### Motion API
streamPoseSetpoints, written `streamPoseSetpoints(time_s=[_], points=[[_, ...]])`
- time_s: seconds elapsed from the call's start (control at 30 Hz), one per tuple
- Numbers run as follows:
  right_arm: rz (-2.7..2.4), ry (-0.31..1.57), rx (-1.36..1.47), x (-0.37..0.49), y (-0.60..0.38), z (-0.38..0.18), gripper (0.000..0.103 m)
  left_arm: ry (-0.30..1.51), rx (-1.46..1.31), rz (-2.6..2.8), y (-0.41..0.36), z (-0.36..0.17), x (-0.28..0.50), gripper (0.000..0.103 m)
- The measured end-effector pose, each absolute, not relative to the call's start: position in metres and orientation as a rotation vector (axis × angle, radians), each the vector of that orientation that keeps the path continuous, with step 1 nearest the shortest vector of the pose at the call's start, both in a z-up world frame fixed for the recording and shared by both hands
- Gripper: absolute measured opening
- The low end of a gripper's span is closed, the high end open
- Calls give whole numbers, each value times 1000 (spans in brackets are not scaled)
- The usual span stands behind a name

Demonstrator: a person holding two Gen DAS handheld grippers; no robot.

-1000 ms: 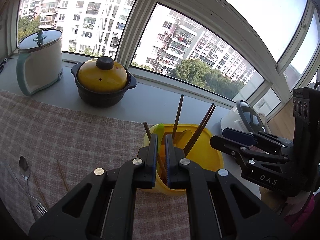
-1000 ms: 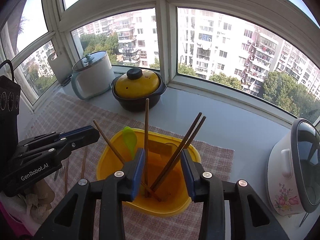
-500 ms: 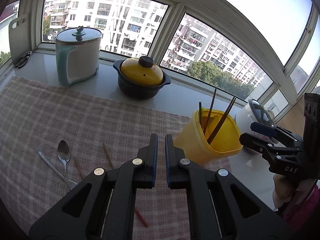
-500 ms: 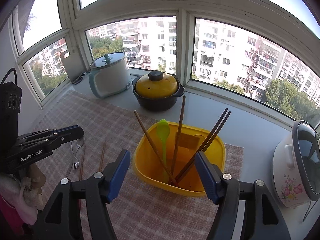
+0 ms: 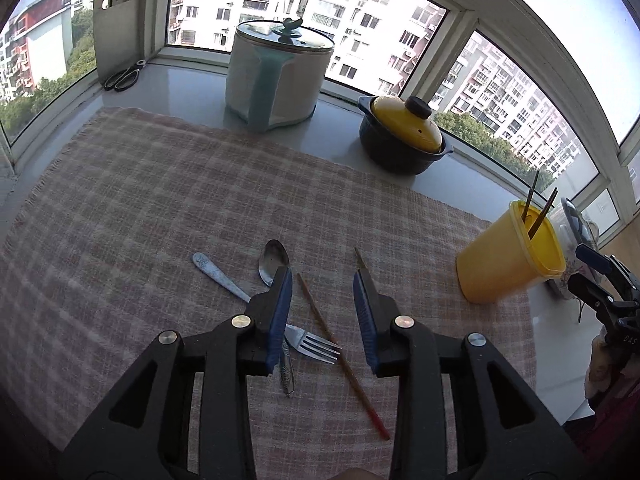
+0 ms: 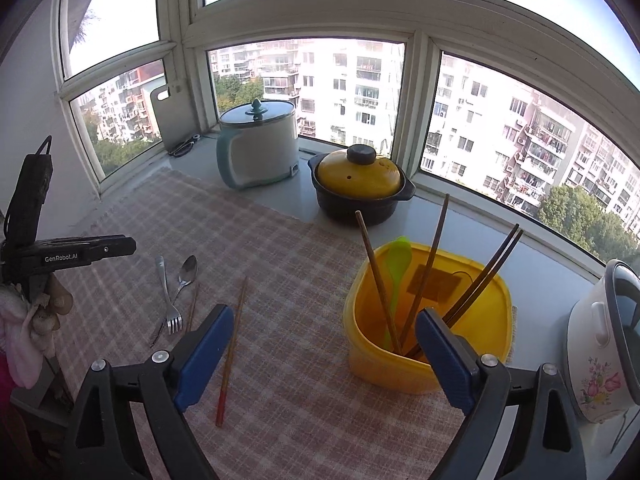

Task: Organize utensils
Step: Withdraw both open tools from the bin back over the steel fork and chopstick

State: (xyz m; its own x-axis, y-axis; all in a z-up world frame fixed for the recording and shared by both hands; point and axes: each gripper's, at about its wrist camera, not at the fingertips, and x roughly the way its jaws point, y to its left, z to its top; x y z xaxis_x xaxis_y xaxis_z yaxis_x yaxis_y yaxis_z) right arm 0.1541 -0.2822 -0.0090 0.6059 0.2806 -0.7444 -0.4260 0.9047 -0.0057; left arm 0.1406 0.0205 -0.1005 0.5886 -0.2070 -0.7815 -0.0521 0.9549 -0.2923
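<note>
My left gripper point(image 5: 321, 276) hovers over the checked cloth, its jaws opening and pressing on nothing. A red-tipped chopstick point(image 5: 340, 356) lies on the cloth below the gap. A fork point(image 5: 312, 344) and a spoon point(image 5: 273, 258) lie crossed by the left finger. A second chopstick point(image 5: 360, 258) pokes out behind the right finger. My right gripper point(image 6: 324, 316) stands wide and empty, jaws still opening, just in front of the yellow container point(image 6: 428, 364). The container holds several chopsticks and a green spoon point(image 6: 398, 264). In the right wrist view the left gripper point(image 6: 130, 245) shows at the left edge.
A white and teal electric pot point(image 5: 276, 76) and a black casserole with a yellow lid point(image 5: 404, 136) stand on the sill behind the cloth point(image 5: 160, 200). Scissors point(image 5: 122, 76) and a cutting board point(image 5: 116, 32) sit in the far left corner. A floral rice cooker point(image 6: 600, 344) stands right of the container.
My left gripper left the yellow container, swung left over the loose utensils and parted its jaws. My right gripper drew back from the container and opened wide.
</note>
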Motion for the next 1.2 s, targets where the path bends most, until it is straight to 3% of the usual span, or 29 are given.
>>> streamPoseSetpoints(time_s=[0.7, 1.2], points=[[452, 1008, -241, 136, -216, -67, 94, 1120, -221, -160, 56, -164, 153, 31], [374, 1117, -159, 129, -220, -92, 89, 1279, -184, -305, 53, -199, 230, 31]])
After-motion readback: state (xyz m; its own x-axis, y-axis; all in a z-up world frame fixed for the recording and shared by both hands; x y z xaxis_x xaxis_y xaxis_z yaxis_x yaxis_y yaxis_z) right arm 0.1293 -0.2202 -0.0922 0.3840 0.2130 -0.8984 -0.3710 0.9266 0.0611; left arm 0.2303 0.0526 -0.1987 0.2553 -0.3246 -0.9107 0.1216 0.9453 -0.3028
